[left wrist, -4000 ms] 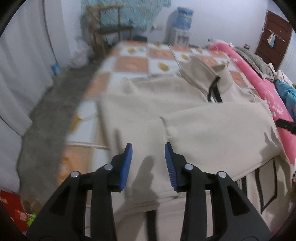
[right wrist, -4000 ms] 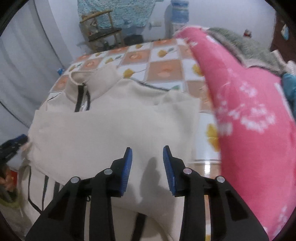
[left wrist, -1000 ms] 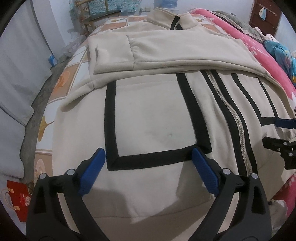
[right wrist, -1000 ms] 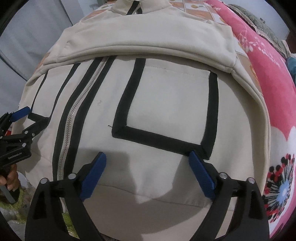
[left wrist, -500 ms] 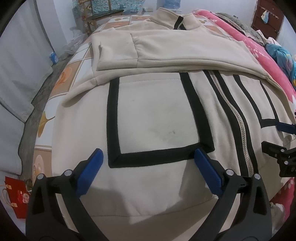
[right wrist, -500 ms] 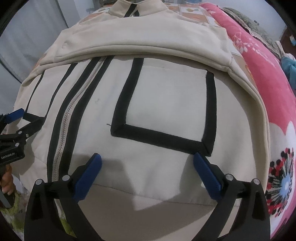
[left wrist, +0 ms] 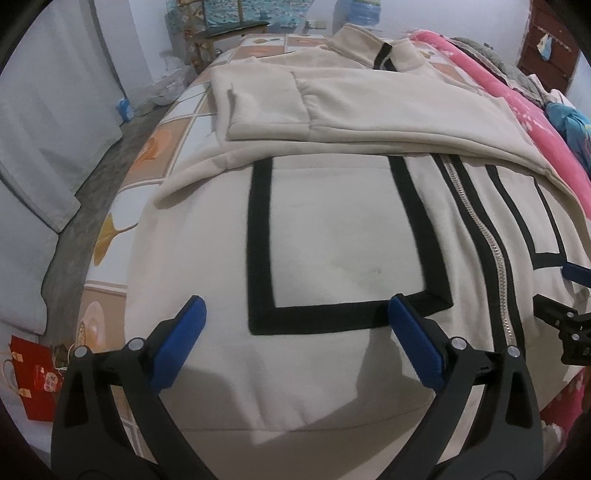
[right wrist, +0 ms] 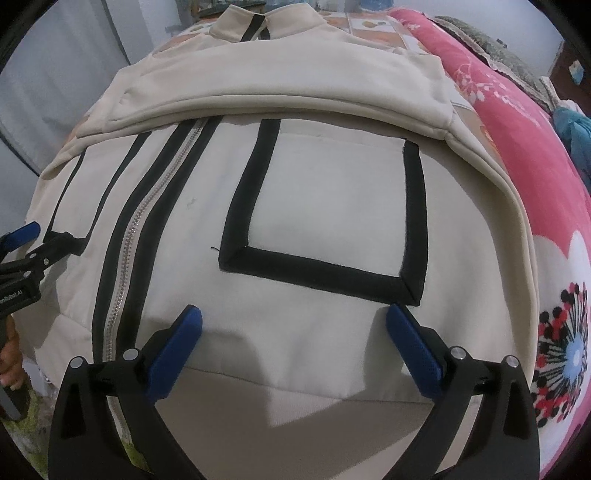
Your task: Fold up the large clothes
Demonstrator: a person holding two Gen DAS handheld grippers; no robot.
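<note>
A large cream zip jacket (left wrist: 343, 236) with black trim and a silver zipper lies front-up on the bed, both sleeves folded across its chest. It also fills the right wrist view (right wrist: 325, 206). My left gripper (left wrist: 295, 339) is wide open and empty, just above the jacket's bottom hem below the left black-edged pocket. My right gripper (right wrist: 291, 347) is wide open and empty above the hem below the right pocket. Each gripper shows at the edge of the other's view: the right one (left wrist: 565, 325), the left one (right wrist: 26, 254).
The bed has an orange-and-white checked sheet (left wrist: 147, 155). A pink blanket (right wrist: 517, 122) lies along the jacket's right side. A grey floor strip (left wrist: 74, 236), white curtains, a red bag (left wrist: 33, 373) and a wooden chair (left wrist: 221, 33) are on the left.
Both grippers opened wide and pulled back from the folded sleeves to the jacket's bottom hem. In the last half second they edged slightly closer to the hem.
</note>
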